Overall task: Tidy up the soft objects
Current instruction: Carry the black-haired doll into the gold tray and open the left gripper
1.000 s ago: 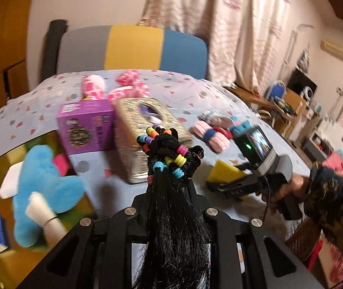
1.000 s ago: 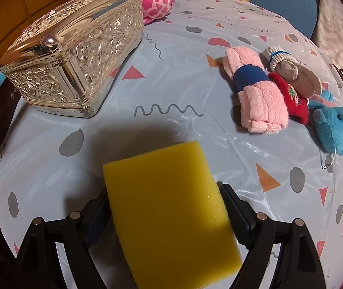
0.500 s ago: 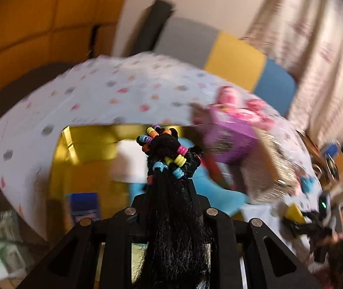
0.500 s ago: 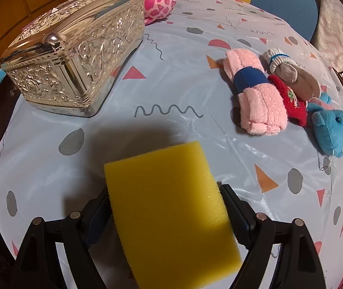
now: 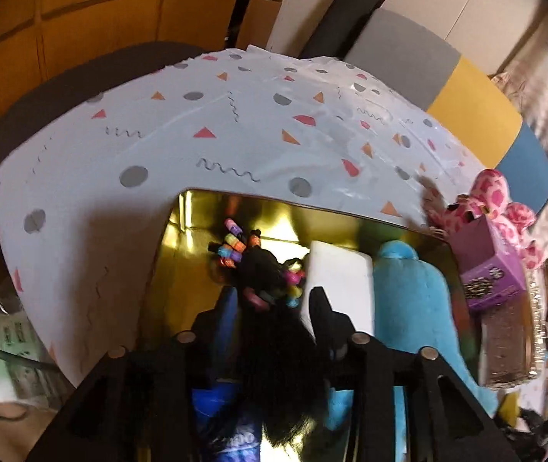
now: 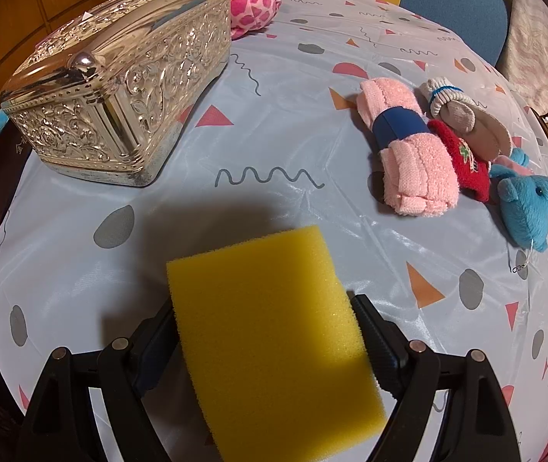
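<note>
Over gold tray (image 5: 181, 269) now, left tongs (image 5: 274, 300) opening, hairpiece (image 5: 274, 308) between

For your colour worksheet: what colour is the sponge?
Yellow; the sponge shows best in the right wrist view.

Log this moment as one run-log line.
left gripper: jaws opening, black hair piece between them, over gold box | right gripper: shut on yellow sponge above table
</note>
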